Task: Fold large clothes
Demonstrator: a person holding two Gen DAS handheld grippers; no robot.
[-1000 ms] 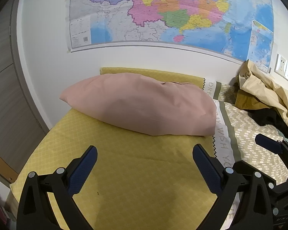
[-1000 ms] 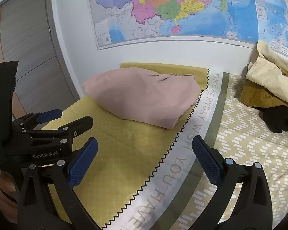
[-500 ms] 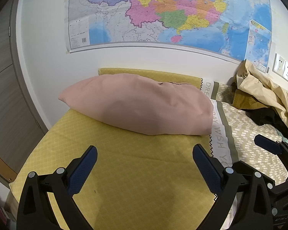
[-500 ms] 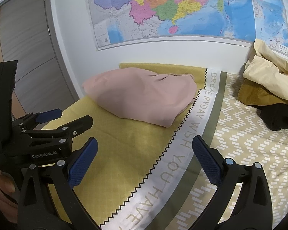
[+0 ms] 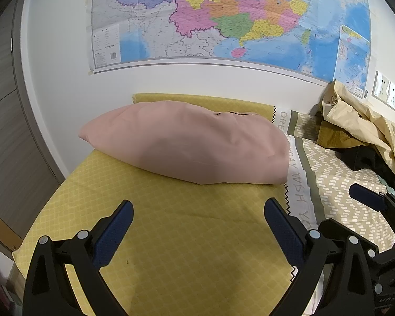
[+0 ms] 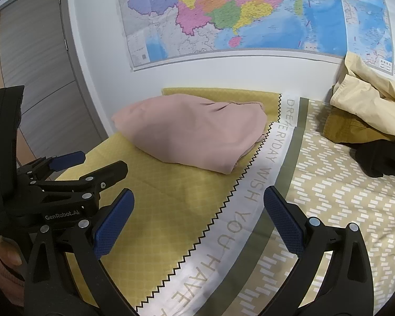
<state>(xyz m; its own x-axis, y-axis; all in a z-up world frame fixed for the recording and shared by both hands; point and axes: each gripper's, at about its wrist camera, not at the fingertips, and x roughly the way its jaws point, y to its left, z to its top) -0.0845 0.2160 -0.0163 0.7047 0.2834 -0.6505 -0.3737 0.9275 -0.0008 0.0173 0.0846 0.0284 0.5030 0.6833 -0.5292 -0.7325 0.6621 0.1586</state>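
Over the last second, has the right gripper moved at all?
Yes. The right gripper swung slightly right: the pink pillow and wall map slid left in its view.

One plump pink fabric pillow [image 5: 187, 142] lies on one yellow patterned bed [image 5: 187, 250]. One colourful paper wall map [image 5: 223, 18] hangs above. Three crumpled garments lie heaped: cream [image 6: 368, 108], mustard [image 6: 347, 129], black [image 6: 376, 158].

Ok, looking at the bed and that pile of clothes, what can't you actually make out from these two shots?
- Clothes pile: both views cut it off at the right edge, so its full extent is unknown.
- Black garment: right wrist view, cropped by the edge; type unclear.
- Pink pillow: its far side is hidden by its own bulk.
- Wall map: place names too small to read.
- Bedspread lettering: partly covered by the right gripper fingers.
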